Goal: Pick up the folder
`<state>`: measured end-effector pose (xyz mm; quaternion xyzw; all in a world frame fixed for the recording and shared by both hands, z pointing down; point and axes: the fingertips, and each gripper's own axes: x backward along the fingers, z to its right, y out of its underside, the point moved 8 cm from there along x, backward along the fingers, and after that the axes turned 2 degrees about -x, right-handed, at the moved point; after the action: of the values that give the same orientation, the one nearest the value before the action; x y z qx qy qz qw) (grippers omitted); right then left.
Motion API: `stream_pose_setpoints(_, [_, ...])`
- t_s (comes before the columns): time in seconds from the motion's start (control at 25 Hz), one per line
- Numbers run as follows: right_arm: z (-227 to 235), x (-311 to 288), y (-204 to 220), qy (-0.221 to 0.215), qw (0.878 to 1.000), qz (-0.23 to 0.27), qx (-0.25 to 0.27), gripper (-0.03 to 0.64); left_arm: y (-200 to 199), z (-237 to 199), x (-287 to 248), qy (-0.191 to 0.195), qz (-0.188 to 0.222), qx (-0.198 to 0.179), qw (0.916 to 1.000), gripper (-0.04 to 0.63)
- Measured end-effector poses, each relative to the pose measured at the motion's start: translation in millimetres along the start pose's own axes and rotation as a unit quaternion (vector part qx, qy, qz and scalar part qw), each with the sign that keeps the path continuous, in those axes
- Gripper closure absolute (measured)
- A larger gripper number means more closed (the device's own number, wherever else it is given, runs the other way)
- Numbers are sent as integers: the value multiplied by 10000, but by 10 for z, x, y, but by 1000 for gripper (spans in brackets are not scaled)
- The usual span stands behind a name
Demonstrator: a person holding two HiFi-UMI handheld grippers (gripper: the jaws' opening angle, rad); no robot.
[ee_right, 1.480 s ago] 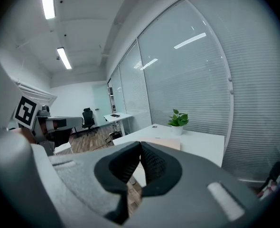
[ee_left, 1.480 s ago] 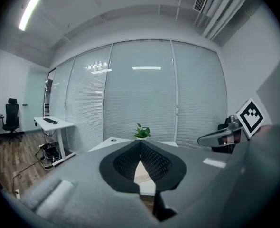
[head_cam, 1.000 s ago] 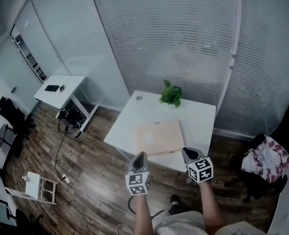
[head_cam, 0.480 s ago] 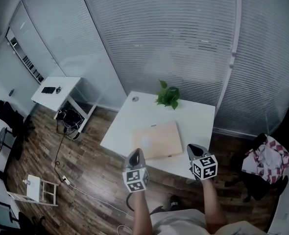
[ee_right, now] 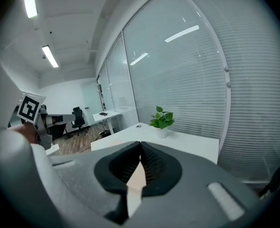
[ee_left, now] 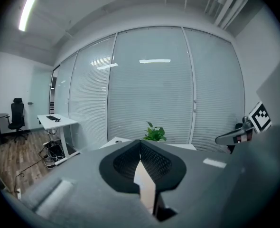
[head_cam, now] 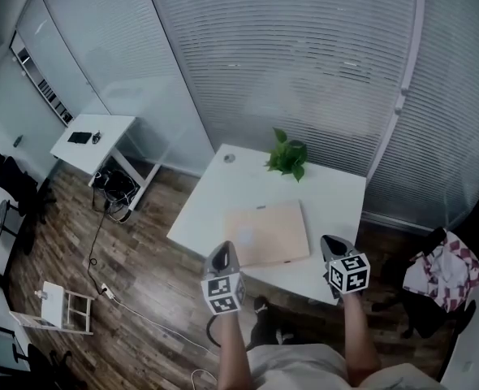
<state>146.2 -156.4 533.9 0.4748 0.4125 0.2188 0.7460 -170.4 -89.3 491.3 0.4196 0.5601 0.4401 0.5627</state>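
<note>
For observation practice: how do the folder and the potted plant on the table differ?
The folder lies flat; the potted plant stands upright. The folder is tan and rectangular; the potted plant is green and leafy. On the white table, the folder sits near the front edge, the potted plant near the far edge. Both rest on that table.

The head camera hangs high above and well back from the potted plant (head_cam: 288, 157), looking steeply down over the whole white bench (head_cam: 215, 205). Cameras ride on the left gripper (head_cam: 222, 249) and right gripper (head_cam: 331, 242), low by the bench edge farthest from the plant, facing it nearly level along their fingers (ee_left: 156, 164). All three views share plant and bench. Each gripper view catches the other gripper at its edge.
</note>
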Motion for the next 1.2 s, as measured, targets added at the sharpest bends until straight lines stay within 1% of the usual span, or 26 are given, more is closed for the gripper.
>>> stream_pose_setpoints(0.16, [63,-251,-128,88,9999,90,-106,615,-25,-102,-262,57,-149,-129,9998,588])
stream_pose_setpoints(0.32, [-4,-496,-211,111,9999,8,-61,615,-95,-253,-457,154,-124,-7,9998,588])
stream_pose_setpoints(0.48, [-43,-742,-279,97,9999,-107,22,615,-152,-380,-683,227,-100,-39,9997,588])
stream_pose_setpoints(0.6, [-60,-875,-321,109,9999,-118,9,615,-120,-503,-807,250,-133,-30,9996,588])
stream_pose_setpoints(0.84, [-86,-1117,-325,262,9994,-206,-85,615,-83,-771,-1008,294,-144,170,9993,588])
stream_pose_setpoints(0.96, [-95,-1215,-338,391,9989,-116,-231,615,25,-867,-1123,355,-254,203,9988,588])
stream_pose_setpoints(1.08, [-66,-1346,-307,509,9982,-21,-302,615,239,-927,-1254,434,-464,247,9977,588])
stream_pose_setpoints(1.2, [-10,-1390,-95,639,9974,-158,-292,615,528,-956,-1243,508,-649,440,9956,588])
